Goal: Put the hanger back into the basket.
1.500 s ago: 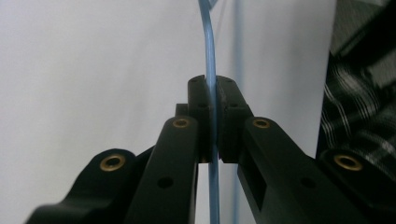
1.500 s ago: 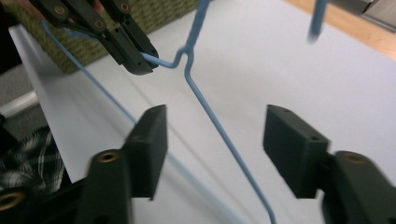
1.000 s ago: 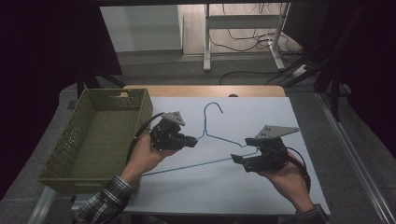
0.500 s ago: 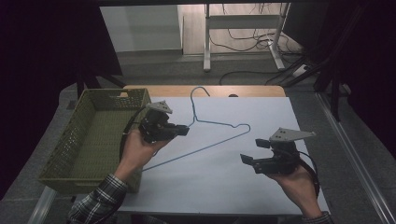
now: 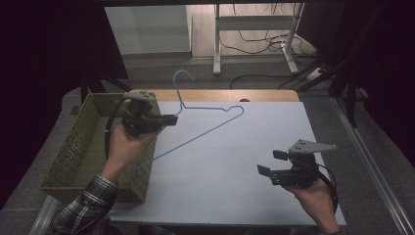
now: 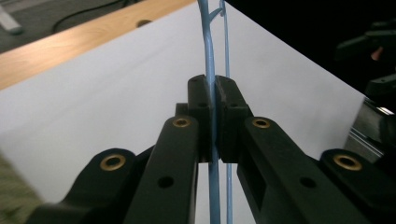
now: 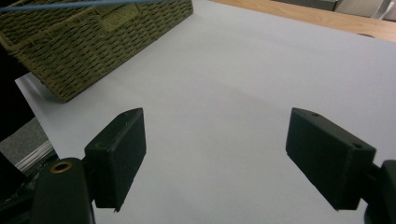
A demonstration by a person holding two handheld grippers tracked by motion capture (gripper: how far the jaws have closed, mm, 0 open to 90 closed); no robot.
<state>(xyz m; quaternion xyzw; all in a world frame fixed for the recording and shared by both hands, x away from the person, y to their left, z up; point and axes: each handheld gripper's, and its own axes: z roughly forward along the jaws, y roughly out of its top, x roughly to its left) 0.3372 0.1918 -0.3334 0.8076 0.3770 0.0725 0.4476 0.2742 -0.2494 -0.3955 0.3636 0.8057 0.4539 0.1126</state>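
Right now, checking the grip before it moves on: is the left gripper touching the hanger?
Touching. The left gripper view shows the left gripper shut on the blue hanger wire.

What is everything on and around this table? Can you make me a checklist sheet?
Surface: white sheet over a wooden table.
Job's things: blue wire hanger, lifted at a slant; woven basket at the table's left edge.
Clutter: nothing seen.
Grippers: left gripper shut on the hanger's wire, by the basket; right gripper open, nothing between its jaws, above the sheet.
Cables: black cable loops from the right gripper; more lie on the floor beyond.
Surroundings: metal frame legs behind the table; dark curtains at both sides.
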